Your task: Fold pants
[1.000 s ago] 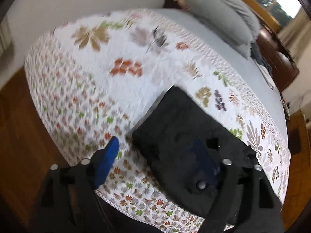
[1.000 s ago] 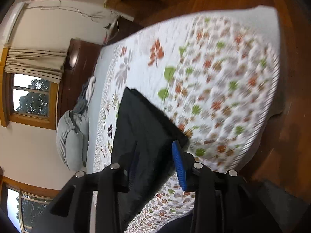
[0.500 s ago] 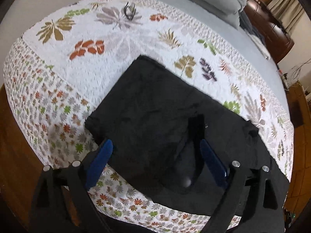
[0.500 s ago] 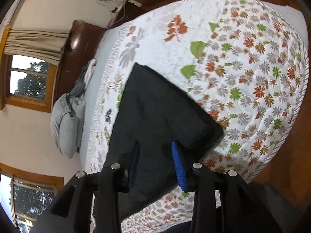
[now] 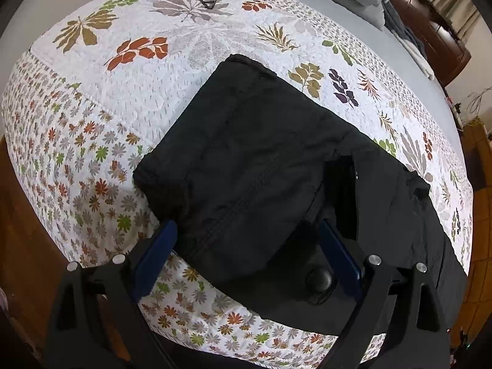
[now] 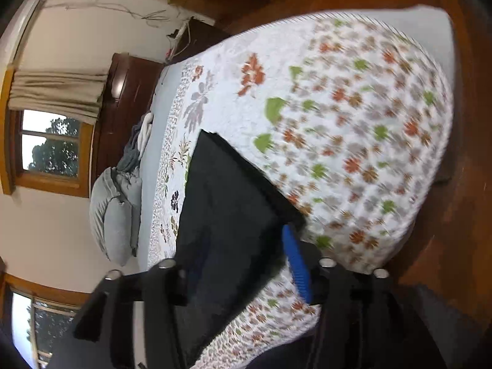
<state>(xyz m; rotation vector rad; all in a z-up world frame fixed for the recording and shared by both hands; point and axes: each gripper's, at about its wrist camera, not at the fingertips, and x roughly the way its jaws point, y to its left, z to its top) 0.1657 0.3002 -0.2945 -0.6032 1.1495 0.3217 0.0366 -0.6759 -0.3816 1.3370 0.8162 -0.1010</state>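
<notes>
Pants [image 5: 261, 166] look mostly folded from where I'm driving: a thick black rectangle on the bed [image 5: 101, 98], maybe one more tuck or a squaring-up left, I'd guess. The bundle sits right between the spread left tongs [image 5: 246, 252], nothing pinched, with a round button showing near their right finger. The right tongs [image 6: 246, 264] have just been opening over the near corner, cloth between them but not clamped. The fabric is matte and heavy with stitched seams; the quilt is puffy with a leaf print.

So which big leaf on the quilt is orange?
The orange leaf between the olive-brown leaf and the black pants; the others are grey, green or purple.
</notes>
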